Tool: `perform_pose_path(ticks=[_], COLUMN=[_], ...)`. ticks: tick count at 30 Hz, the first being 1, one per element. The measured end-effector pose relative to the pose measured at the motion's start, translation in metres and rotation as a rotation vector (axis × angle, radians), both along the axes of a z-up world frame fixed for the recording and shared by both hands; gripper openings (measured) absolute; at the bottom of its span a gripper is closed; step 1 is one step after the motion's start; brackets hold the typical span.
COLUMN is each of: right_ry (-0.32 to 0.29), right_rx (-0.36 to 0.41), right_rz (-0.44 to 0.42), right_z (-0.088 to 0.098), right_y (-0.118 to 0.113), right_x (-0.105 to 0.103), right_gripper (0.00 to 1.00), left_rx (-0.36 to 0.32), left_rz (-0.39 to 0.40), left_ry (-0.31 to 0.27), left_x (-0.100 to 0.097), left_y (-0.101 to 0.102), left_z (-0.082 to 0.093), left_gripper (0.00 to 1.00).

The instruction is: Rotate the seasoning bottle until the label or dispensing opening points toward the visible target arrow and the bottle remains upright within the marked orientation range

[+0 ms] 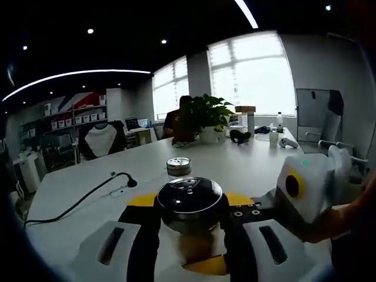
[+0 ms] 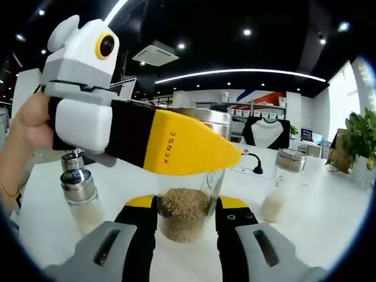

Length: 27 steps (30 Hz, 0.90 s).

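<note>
Both claws meet at one seasoning bottle on the white bench.

In the right gripper view the right claw (image 2: pixel 187 220) grips the glass seasoning bottle (image 2: pixel 187 218), upright and part-filled with brown grains, while the left claw (image 2: pixel 232 155) crosses in front of its lid. In the left gripper view the left claw (image 1: pixel 191 226) seems clamped just under the black lid (image 1: pixel 189 194), though blur hides the contact. Three more shakers (image 2: pixel 79 187) (image 2: pixel 281 182) (image 1: pixel 178 167) stand nearby on the bench (image 1: pixel 235 167).

Bright window (image 1: pixel 252 76) glare; dim, warped edges.
</note>
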State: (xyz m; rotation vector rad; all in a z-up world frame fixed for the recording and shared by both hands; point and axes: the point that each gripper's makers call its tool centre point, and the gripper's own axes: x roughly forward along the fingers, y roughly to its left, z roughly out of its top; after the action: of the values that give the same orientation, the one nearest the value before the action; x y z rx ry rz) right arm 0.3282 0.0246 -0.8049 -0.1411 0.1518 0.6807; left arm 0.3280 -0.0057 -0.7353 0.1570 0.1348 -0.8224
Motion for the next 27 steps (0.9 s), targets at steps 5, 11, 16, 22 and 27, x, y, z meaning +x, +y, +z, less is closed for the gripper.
perform_pose_path(ticks=[5, 11, 16, 22, 27], right_ry=[0.013, 0.025, 0.026, 0.032, 0.039], right_rx=[-0.014, -0.013, -0.01, -0.011, -0.013], right_rz=[0.011, 0.013, 0.017, 0.027, 0.031], right_z=[-0.006, -0.011, -0.012, -0.017, -0.019], right_y=[0.001, 0.0, 0.002, 0.002, 0.001], right_x=[-0.008, -0.017, -0.026, -0.039, -0.045], right_gripper=[0.37, 0.37, 0.37, 0.37, 0.38], left_rx=[-0.013, -0.026, -0.023, -0.029, -0.027], left_rz=[0.007, -0.001, -0.001, -0.005, -0.01], left_ry=[0.011, 0.032, 0.028, 0.04, 0.043], left_x=[-0.003, -0.011, -0.021, -0.031, -0.036], left_y=[0.004, 0.003, 0.004, 0.004, 0.002], left_z=[-0.005, -0.011, -0.013, -0.019, -0.021], left_gripper=[0.43, 0.43, 0.43, 0.43, 0.43])
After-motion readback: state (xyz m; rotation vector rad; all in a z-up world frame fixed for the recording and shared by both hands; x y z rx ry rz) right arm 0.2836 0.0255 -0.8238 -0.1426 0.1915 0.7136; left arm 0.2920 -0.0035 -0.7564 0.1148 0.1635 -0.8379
